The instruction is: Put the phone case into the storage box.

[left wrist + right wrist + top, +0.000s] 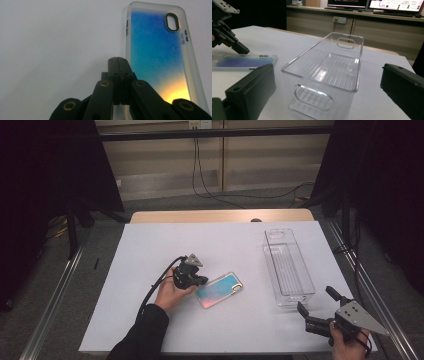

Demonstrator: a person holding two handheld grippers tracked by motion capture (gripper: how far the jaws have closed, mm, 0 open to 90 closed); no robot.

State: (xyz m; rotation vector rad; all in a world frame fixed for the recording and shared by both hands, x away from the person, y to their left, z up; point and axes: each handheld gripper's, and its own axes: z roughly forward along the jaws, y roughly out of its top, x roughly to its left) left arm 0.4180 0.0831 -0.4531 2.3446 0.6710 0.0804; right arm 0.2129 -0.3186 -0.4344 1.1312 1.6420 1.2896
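A clear phone case (pixel 220 290) with a blue-to-yellow tint lies flat near the middle of the white sheet. My left gripper (pixel 202 281) is shut, its tips resting at the case's left end. In the left gripper view the closed jaws (pixel 119 61) sit just beside the case's (pixel 160 55) long edge, with nothing between them. A clear plastic bin (pixel 288 267) stands empty to the right. My right gripper (pixel 315 300) is open at the front right, aimed at the bin's near end. From the right gripper view, the bin (pixel 342 65) stands between the spread jaws (pixel 328 72), with the case (pixel 244 61) and left gripper (pixel 227 37) beyond.
A white sheet (pixel 150 270) covers the table, with a wooden table edge (pixel 220 216) showing at the back. Metal rails (pixel 55 290) run along both sides. Cables (pixel 210 190) hang over the floor behind the table.
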